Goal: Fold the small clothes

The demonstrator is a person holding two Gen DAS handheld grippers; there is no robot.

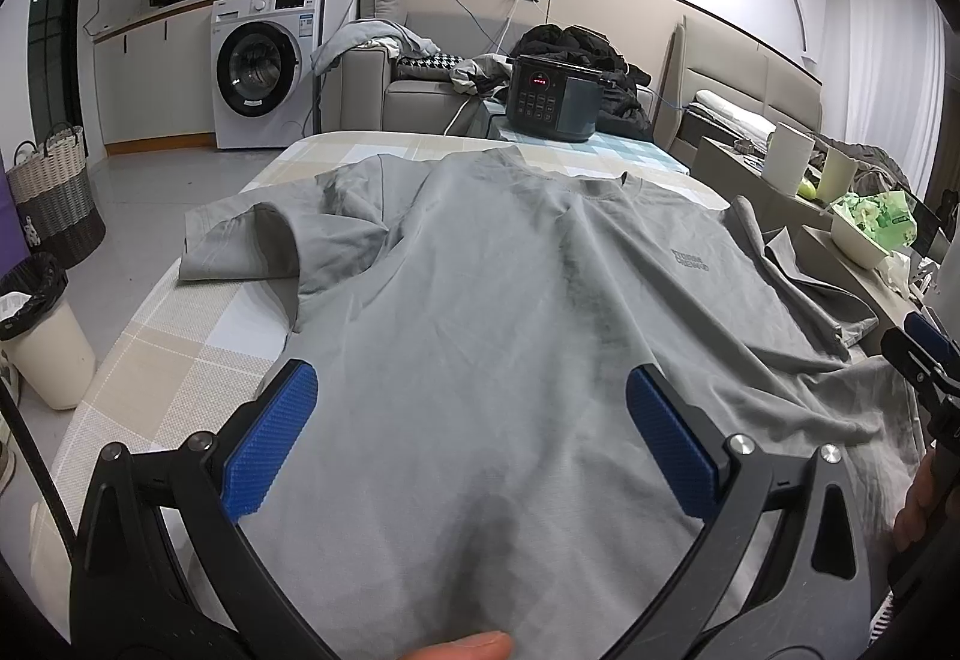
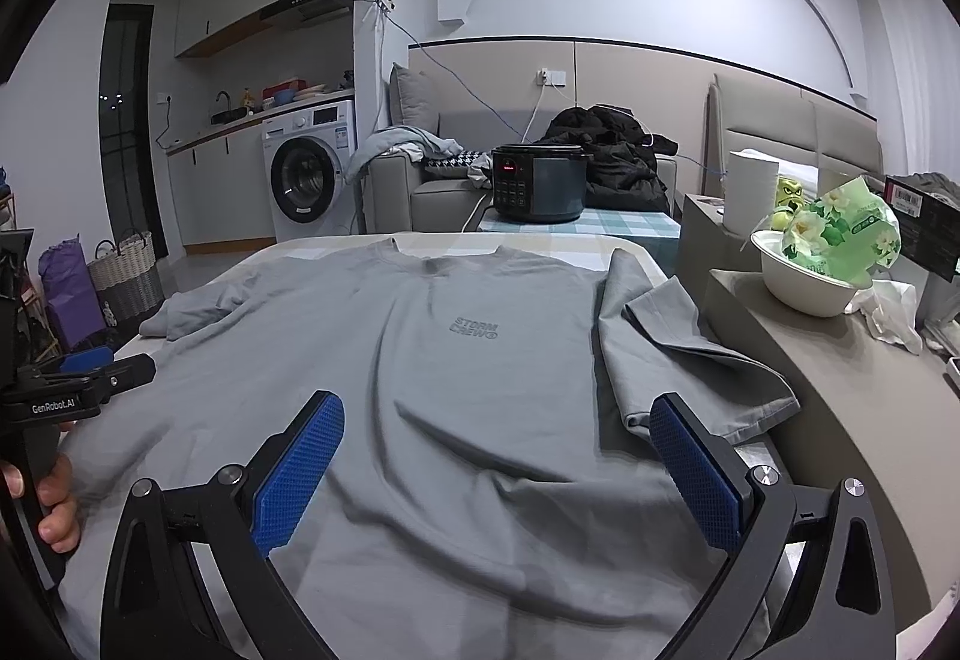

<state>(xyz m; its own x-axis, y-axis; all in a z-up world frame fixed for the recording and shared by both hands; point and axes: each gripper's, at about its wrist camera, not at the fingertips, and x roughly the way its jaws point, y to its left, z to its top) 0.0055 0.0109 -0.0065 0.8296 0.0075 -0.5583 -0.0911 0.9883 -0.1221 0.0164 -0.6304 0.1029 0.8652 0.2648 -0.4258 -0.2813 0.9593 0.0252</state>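
The checked table (image 1: 180,360) carries a grey T-shirt (image 2: 480,360), spread flat, chest print up, collar at the far end. Left gripper (image 1: 471,438) hangs over its near hem, jaws wide, holding nothing. Right gripper (image 2: 498,471) likewise: fully spread, empty, above the cloth.

Grey t-shirt (image 2: 456,360) lies spread face up on the bench (image 1: 174,360), unfolded, collar at the far end. Small dark "STORM CREW" print on chest. Fabric lightly wrinkled; both short sleeves crumpled, one draping off the bench's edge.
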